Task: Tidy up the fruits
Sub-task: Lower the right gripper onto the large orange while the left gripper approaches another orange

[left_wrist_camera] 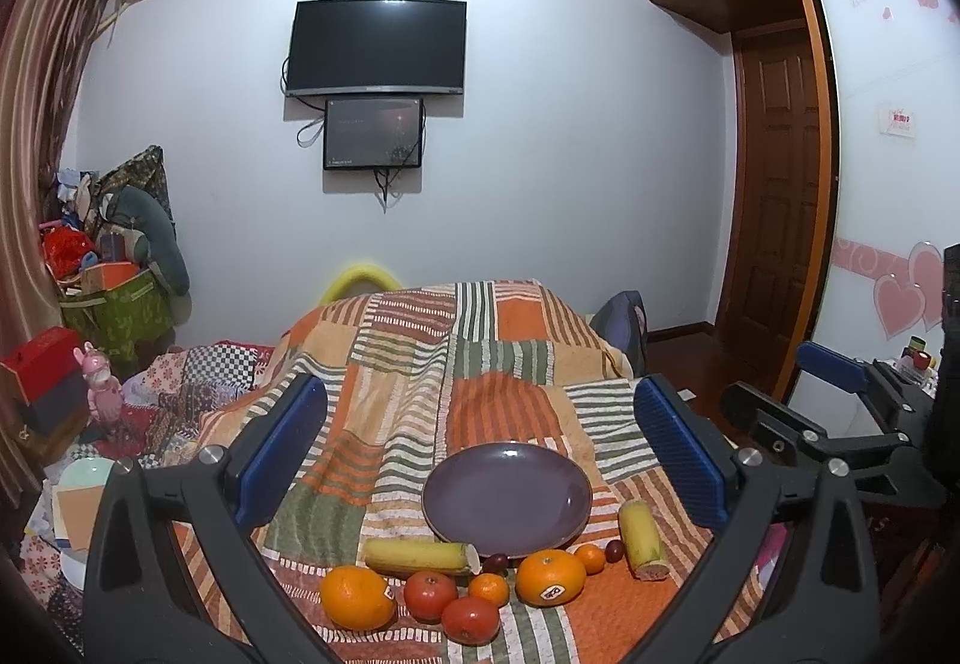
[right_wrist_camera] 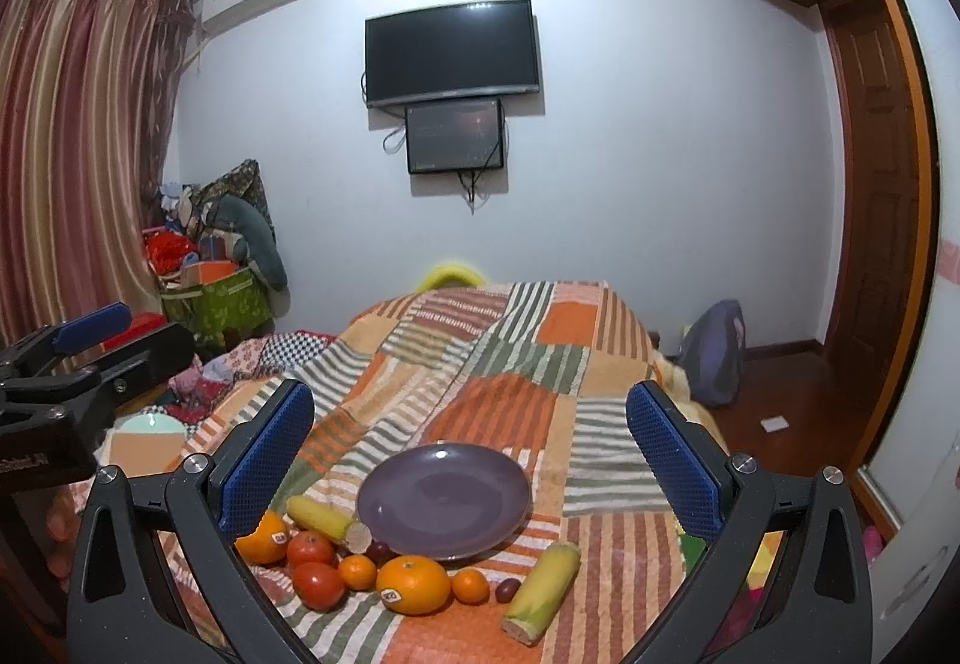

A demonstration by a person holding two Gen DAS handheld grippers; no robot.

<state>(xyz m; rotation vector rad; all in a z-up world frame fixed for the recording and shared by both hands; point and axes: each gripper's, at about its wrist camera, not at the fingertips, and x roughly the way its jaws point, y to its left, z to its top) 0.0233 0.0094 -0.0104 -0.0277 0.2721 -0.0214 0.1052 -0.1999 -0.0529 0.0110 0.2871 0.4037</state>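
The bed (left_wrist_camera: pixel 492 364), covered by a patchwork blanket (right_wrist_camera: pixel 510 364) of orange, green and striped squares, is carrying everything relevant to the task. A purple plate (left_wrist_camera: pixel 507 493) is sitting empty on the blanket just behind the produce, so by the evidence no sorting is yet under way; every piece is still awaiting placement. The left gripper (left_wrist_camera: pixel 480 460) is hovering above the near end of the bed with its fingers (left_wrist_camera: pixel 282 448) spread wide and gripping nothing; the right gripper (right_wrist_camera: pixel 471 460) is standing likewise, fully spread and empty. Two short corn cobs are lying in husk: one (left_wrist_camera: pixel 420 556) just left of the plate's front edge, the other (left_wrist_camera: pixel 642 541) off to its right. Two large oranges are sitting in the front row, one at far left (left_wrist_camera: pixel 357 598) and one bearing a sticker (left_wrist_camera: pixel 550 577) directly before the plate. Two red tomatoes (left_wrist_camera: pixel 430 596) (left_wrist_camera: pixel 471 620) are resting touching each other between them. Two small mandarins (left_wrist_camera: pixel 489 589) (left_wrist_camera: pixel 590 558) are lying nearby, and two dark, small fruits, possibly grapes or dates, (left_wrist_camera: pixel 495 563) (left_wrist_camera: pixel 613 550) are sitting at the plate's rim and beside the right cob. All pieces are appearing intact and unbruised, as far as the views allow.
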